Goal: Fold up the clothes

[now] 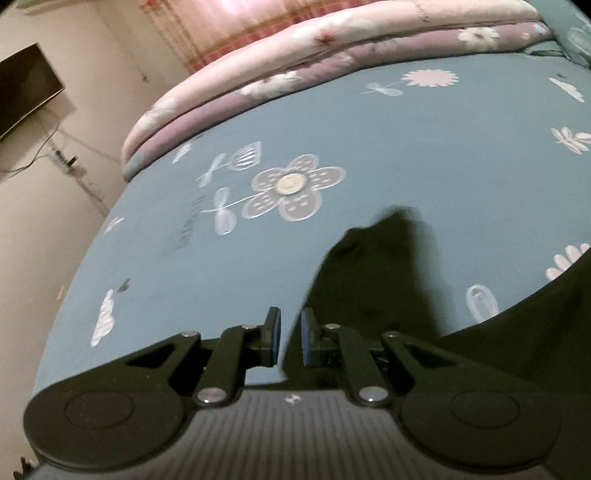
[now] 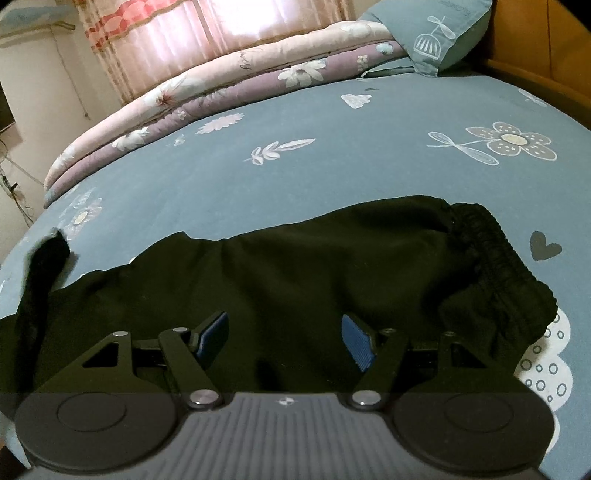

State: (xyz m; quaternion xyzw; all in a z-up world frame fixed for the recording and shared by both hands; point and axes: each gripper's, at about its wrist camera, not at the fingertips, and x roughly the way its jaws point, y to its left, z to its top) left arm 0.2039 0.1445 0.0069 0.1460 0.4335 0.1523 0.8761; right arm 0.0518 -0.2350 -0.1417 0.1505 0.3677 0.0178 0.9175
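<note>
Black garment [image 2: 295,266], spread flat across the blue-green sheet [image 2: 332,166] of a bed. Lies crosswise in the right wrist view, elastic waistband [image 2: 487,251] bunched at the right end, the left end lifted off the sheet. Fills the near ground under the right gripper [image 2: 282,328], whose blue pads stand wide apart above the cloth, gripping nothing.

Left gripper [image 1: 290,325]: clenched, pads nearly together, with a flap of the same black cloth rising from between them, blurred, above the sheet.

Writing: a line of dark script printed on the sheet [image 1: 186,229] beside a large flower motif, too blurred to read. Cursive lettering on the pink and purple quilt [image 2: 221,96] folded along the far side, likewise unreadable. A printed strip at the top edge of the pillow [image 2: 443,40], too small to make out. No brand legible on either gripper, only a small white mark on each body.

Behind the bed, a pink curtain [image 2: 166,33]; at the left wall, a dark television [image 1: 26,88].
</note>
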